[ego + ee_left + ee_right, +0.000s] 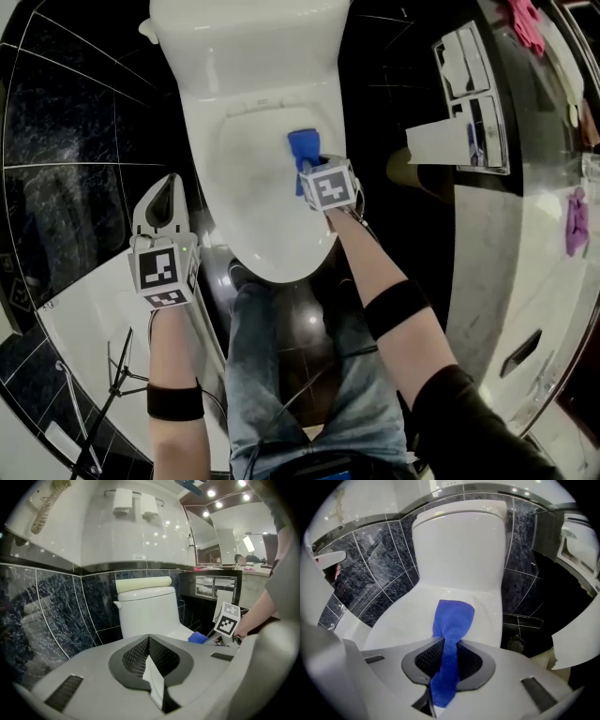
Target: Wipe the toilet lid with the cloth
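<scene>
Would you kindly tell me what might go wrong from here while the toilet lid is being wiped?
The blue cloth is bunched into a narrow strip in the right tongs, so it may slip free or clean only a thin stripe of the toilet lid. Bare tong edges beside the strip might scrape the lid.

Bright blue terry cloth. Glossy white oval ceramic toilet lid. Black marbled wall tiles, white-veined, pale grout lines. Black-and-white square markers on the pale grey right gripper.
</scene>
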